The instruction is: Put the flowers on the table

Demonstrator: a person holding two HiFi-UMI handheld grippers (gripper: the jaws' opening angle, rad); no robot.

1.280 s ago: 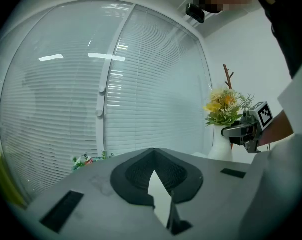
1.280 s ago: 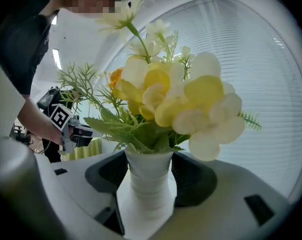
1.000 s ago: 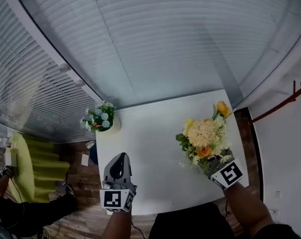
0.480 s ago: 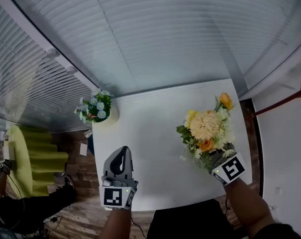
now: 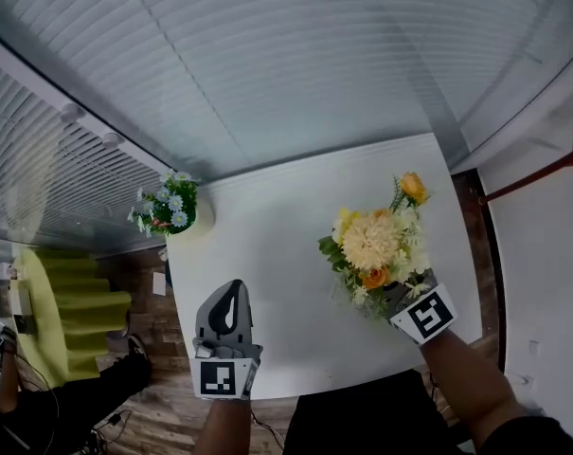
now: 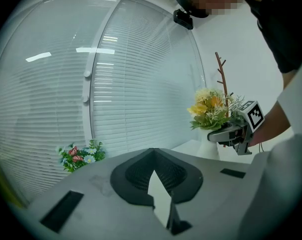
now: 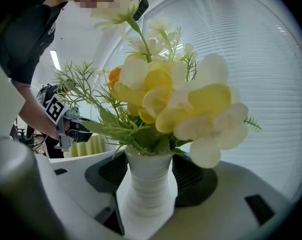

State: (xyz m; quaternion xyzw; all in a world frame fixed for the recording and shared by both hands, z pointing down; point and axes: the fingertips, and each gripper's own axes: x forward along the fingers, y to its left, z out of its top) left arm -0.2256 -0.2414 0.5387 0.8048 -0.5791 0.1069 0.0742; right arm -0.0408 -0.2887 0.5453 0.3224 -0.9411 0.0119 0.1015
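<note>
Flowers (image 5: pixel 373 245): vase (image 7: pixel 148 184) clamped in right gripper (image 5: pixel 397 299) over table (image 5: pixel 267 245) at 4 o'clock; set-down likely in hand; next lower upright, release; left gripper (image 5: pixel 227 303) together, empty.

The left gripper (image 6: pixel 152 154) has its jaws together, with nothing between them. Left, small flowers (image 6: pixel 81 155) stand by the blinds (image 6: pixel 141 84). Right, the right gripper (image 6: pixel 219 134) clasps a vase (image 6: pixel 210 148) of yellow flowers (image 6: pixel 210 109).
</note>
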